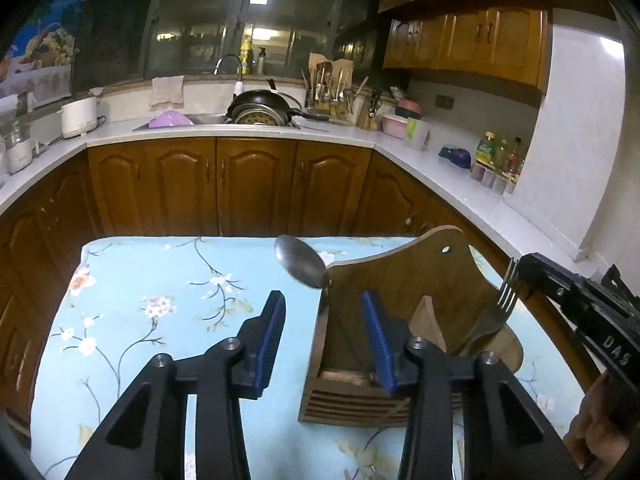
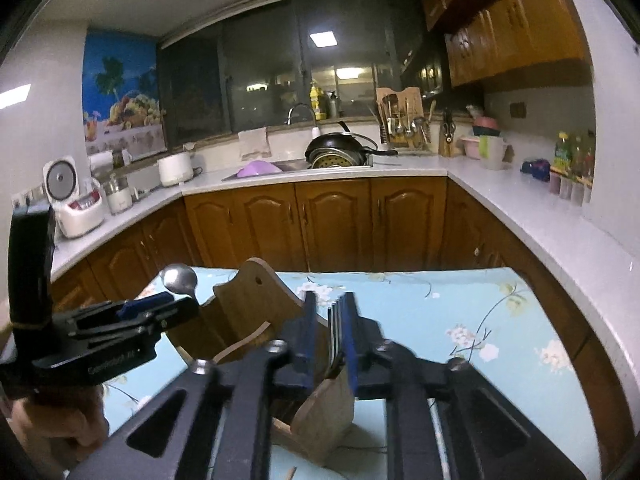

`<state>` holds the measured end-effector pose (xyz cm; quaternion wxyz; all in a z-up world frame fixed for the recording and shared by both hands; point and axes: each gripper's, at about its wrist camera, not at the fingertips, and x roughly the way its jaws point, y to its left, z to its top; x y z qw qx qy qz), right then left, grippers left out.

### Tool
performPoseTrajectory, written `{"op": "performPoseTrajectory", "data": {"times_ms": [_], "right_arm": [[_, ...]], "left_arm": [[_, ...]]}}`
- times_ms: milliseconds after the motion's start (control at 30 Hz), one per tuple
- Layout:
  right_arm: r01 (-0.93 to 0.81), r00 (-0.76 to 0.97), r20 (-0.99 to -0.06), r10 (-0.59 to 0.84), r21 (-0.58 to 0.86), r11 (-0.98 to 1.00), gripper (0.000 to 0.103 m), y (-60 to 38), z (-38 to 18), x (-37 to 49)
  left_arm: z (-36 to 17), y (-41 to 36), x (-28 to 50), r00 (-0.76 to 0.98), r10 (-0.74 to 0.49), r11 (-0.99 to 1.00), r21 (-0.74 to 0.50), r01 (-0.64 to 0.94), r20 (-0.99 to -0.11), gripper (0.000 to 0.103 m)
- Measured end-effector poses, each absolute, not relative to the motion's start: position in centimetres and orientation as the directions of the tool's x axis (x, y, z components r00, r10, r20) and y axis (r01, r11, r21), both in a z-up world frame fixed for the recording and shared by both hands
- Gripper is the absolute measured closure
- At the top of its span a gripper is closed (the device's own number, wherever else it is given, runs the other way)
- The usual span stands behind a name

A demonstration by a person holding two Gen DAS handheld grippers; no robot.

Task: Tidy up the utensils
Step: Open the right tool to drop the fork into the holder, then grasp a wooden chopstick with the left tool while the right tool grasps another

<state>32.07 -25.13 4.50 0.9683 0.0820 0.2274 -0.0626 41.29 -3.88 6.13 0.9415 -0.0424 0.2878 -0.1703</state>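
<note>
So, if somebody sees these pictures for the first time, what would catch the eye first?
Probably the wooden utensil holder on the blue floral tablecloth, with a spoon sticking up at its left side and a fork at its right. Next, the two black hand-held grippers with blue pads: the left hand-held gripper open beside the holder, the right hand-held gripper around the fork's tines.

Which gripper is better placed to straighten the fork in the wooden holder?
Probably the right gripper: its open jaws straddle the silver metal fork in the brown wooden utensil holder.
</note>
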Motion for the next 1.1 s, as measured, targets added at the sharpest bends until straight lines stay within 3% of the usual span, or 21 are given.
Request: {"op": "performPoseTrajectory", "data": {"times_ms": [167, 300, 367, 567, 1100], "right_arm": [[0.174, 0.898, -0.434, -0.072, 0.2, 0.964, 0.052, -26.0, 5.3, 30.4], [0.18, 0.905, -0.421, -0.06, 0.251, 0.951, 0.042, -26.5, 5.7, 28.4], [0.18, 0.908, -0.416, -0.054, 0.27, 0.946, 0.029, -26.6, 5.7, 27.2], [0.175, 0.901, -0.433, -0.028, 0.303, 0.937, 0.019, -26.2, 4.7, 23.2], [0.263, 0.837, -0.545, -0.056, 0.31, 0.913, 0.019, -24.8, -0.4, 15.5]], "left_arm": [[5.8, -2.8, 40.0, 0.778, -0.342, 0.94, -0.194, 0.282, -0.528, 0.052], [5.6, -1.3, 38.1, 0.781, -0.34, 0.94, -0.213, 0.266, -0.524, 0.046], [5.6, -0.6, 37.1, 0.781, -0.34, 0.939, -0.227, 0.257, -0.524, 0.045], [5.3, 1.7, 33.0, 0.776, -0.35, 0.933, -0.273, 0.236, -0.525, 0.038], [3.1, 3.0, 23.8, 0.701, -0.364, 0.927, -0.315, 0.206, -0.613, 0.037]]}}
